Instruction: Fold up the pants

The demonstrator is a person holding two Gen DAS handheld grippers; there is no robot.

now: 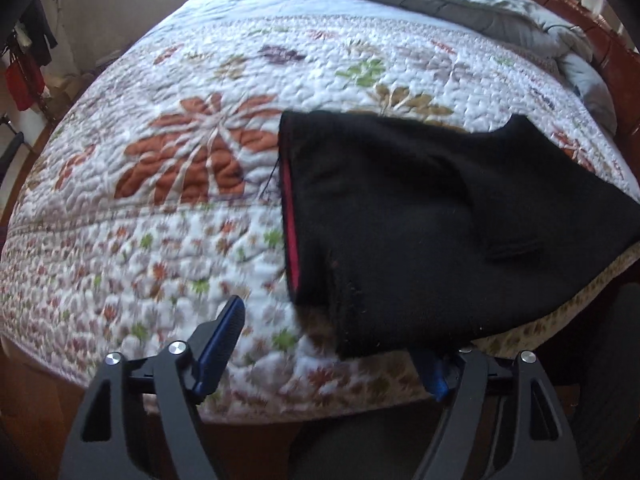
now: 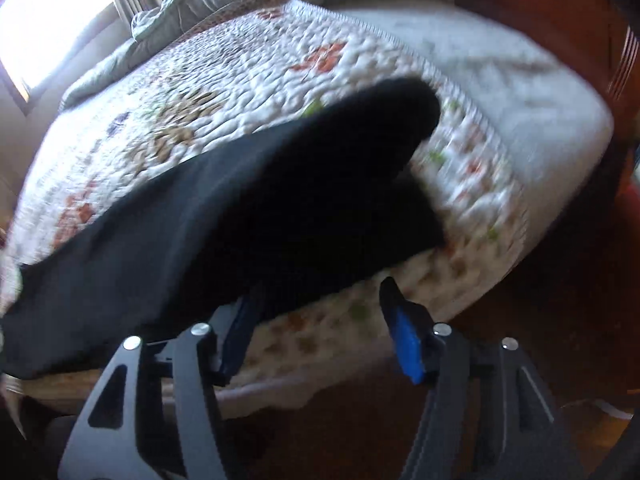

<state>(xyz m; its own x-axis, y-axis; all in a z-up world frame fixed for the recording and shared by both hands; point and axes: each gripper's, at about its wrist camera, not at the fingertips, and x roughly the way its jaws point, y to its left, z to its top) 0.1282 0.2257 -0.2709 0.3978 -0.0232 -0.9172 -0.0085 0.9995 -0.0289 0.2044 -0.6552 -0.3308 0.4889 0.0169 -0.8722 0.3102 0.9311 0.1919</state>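
Black pants (image 1: 420, 220) with a thin red stripe along one edge lie folded near the front edge of a floral quilt (image 1: 180, 208) on a bed. In the left wrist view my left gripper (image 1: 328, 354) stands open at the bed's edge. Its left finger is over bare quilt, and the pants' near corner drapes over the tip of its right finger. In the right wrist view the pants (image 2: 224, 216) spread across the quilt (image 2: 248, 72). My right gripper (image 2: 320, 320) is open below their near hem. The hem covers the tip of its left finger, and nothing is pinched.
A grey comforter (image 1: 460, 4) is bunched at the head of the bed beside a wooden bed frame (image 1: 600, 36). Clothes (image 1: 24, 72) hang at the far left. A bright window (image 2: 48, 20) is beyond the bed, and dark wooden floor (image 2: 560, 280) lies beside it.
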